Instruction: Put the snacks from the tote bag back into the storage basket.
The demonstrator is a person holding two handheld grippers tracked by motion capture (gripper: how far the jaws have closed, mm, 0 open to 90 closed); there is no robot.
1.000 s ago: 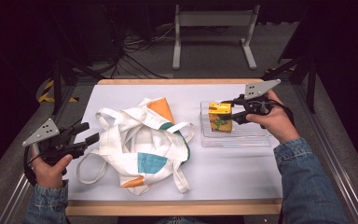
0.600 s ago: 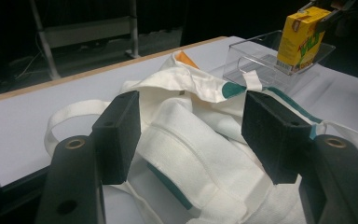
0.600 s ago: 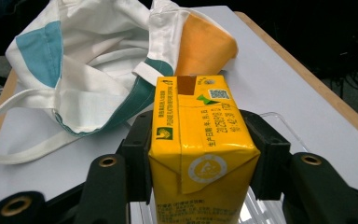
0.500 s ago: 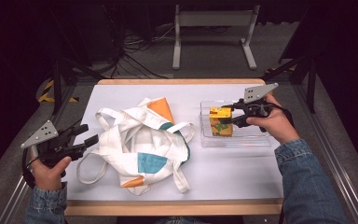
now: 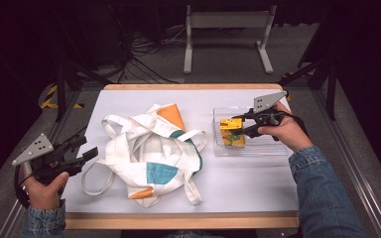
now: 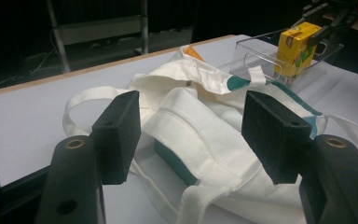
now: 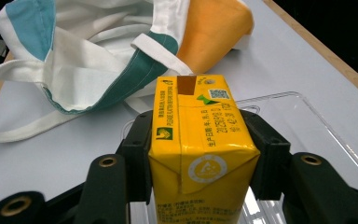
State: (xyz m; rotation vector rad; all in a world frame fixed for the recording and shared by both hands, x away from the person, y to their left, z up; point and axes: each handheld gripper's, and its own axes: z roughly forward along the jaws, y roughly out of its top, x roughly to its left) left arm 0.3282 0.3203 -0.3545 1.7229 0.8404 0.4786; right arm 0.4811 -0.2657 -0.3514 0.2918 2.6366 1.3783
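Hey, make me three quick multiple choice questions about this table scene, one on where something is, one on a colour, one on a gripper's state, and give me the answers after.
1. Where does the clear tray sit relative to the cloth bag?
A. on the person's right of it
B. on the person's left of it
C. underneath it

2. What is the main colour of the drink carton?
A. blue
B. yellow
C. red

3. What is the left gripper doing?
A. clamping a bag strap
B. gripping the tray's rim
C. open, holding nothing

Answers:
1. A, the high view shows the tray on the right half of the table, the bag at the middle.
2. B, its faces are yellow in the right gripper view.
3. C, the left gripper view shows its jaws apart with the bag beyond them.
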